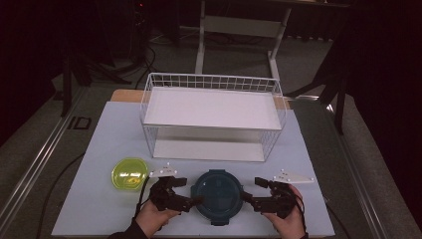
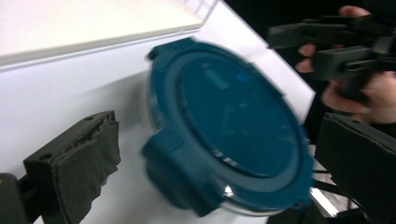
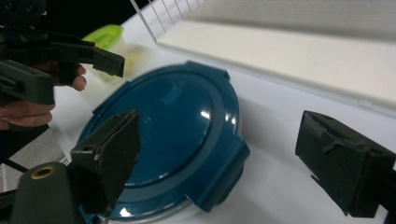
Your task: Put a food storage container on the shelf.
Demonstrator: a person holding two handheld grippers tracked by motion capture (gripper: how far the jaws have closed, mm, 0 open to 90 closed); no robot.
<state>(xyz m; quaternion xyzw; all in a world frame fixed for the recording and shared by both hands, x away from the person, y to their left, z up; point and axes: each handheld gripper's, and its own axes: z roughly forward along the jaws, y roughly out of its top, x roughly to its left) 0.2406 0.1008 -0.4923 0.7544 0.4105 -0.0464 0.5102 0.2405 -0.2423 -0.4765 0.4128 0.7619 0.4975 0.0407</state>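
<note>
From above, the round dark teal plastic box with a clip lid [image 1: 217,197] sits on the desk [image 1: 99,149] near the front edge, and two hands hold the left gripper [image 1: 191,201] and right gripper [image 1: 247,199] level at its sides.

In the left gripper view its jaws are spread wide around the box [image 2: 229,126].

In the right gripper view its jaws are spread too, with the box [image 3: 177,140] between them.

Container [image 1: 217,197]: round, clear body under a dark teal lid with four latch tabs. Lid on, seated flat; container upright on the bench near its front edge, in front of the wire rack. It sits between my two sets of jaws, both gaping, one at each side.
</note>
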